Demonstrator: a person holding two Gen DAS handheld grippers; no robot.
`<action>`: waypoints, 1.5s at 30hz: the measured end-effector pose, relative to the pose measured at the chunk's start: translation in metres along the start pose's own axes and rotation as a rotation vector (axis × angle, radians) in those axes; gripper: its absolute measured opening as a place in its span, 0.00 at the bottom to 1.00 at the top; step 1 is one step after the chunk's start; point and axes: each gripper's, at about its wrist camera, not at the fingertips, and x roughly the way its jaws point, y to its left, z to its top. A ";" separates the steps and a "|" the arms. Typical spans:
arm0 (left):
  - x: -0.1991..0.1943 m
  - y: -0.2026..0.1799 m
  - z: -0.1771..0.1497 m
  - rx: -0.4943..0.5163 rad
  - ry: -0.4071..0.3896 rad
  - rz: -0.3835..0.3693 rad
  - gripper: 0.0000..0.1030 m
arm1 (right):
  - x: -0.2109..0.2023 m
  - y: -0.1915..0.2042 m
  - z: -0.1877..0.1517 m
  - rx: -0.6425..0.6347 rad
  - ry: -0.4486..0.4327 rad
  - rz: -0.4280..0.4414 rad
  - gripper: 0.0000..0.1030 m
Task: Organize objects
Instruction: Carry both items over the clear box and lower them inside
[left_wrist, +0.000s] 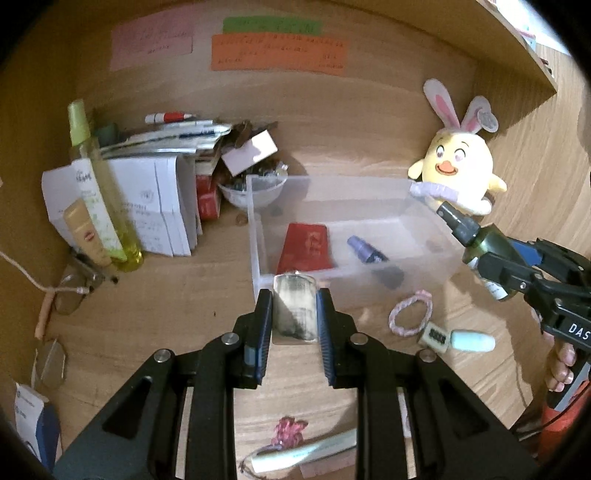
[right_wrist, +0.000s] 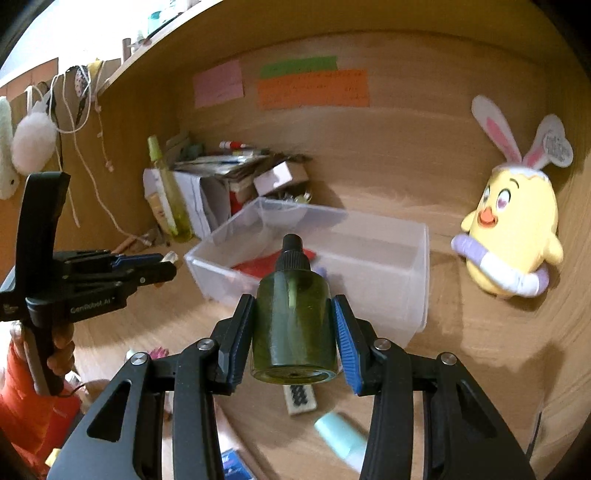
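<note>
Fingers of our left gripper (left_wrist: 294, 317) clamp a small clear jar (left_wrist: 294, 306); our right gripper (right_wrist: 293, 332) pinches the green spray bottle (right_wrist: 293, 314) mid-body, above the counter near the clear bin (right_wrist: 417, 258). Both look light, rigid, slippery.

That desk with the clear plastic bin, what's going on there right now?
A person is tidying with two handheld grippers. The left gripper holds a small clear jar; the right gripper holds a green spray bottle. Both are near the clear bin, which contains a red packet and a purple-capped bottle.
</note>
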 end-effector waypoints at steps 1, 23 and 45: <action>0.001 0.000 0.003 -0.001 -0.003 0.000 0.23 | 0.002 -0.002 0.003 0.000 -0.002 -0.002 0.38; 0.060 -0.011 0.052 0.009 0.067 0.014 0.23 | 0.087 -0.034 0.040 0.012 0.106 -0.065 0.38; 0.110 -0.009 0.056 -0.006 0.154 -0.012 0.22 | 0.125 -0.042 0.026 0.004 0.220 -0.122 0.38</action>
